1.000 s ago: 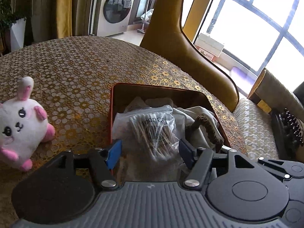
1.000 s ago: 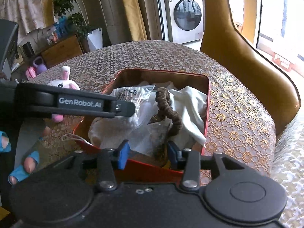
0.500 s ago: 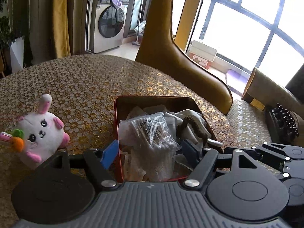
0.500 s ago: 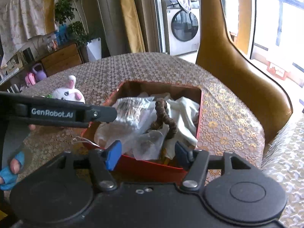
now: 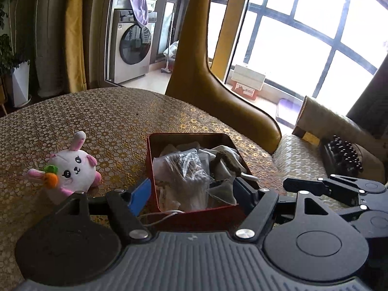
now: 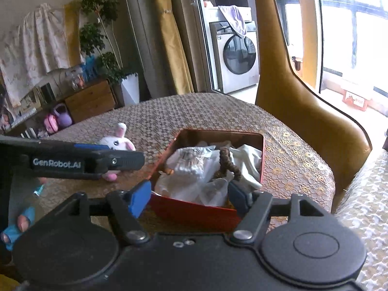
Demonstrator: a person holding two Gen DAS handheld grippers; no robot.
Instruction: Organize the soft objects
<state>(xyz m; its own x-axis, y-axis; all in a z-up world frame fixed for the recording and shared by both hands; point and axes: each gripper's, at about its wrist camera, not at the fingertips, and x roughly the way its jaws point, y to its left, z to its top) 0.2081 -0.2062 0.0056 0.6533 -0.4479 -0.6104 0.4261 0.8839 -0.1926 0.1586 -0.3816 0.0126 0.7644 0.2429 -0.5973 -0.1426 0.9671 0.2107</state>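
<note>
My left gripper (image 5: 191, 194) sits low in the centre of its frame with its blue-padded fingers spread wide and nothing between them, framing the near end of the red tin box (image 5: 155, 150). My right gripper (image 6: 189, 197) is likewise released, its fingers apart either side of the box's near corner, holding nothing.

The box stands on the gold-patterned tablecloth (image 5: 109, 121), middle of both frames. It is stuffed: a clear bag of cotton swabs (image 5: 184, 167) on the left side, a brown braided hair tie (image 6: 229, 165) draped across a white cloth (image 6: 249, 160) on the right.

The white and pink plush bunny (image 5: 72, 169) with an orange carrot sits on the cloth at the left of the left wrist frame, near the box but apart from it. In the right wrist frame it is partly hidden behind my left gripper's finger.
</note>
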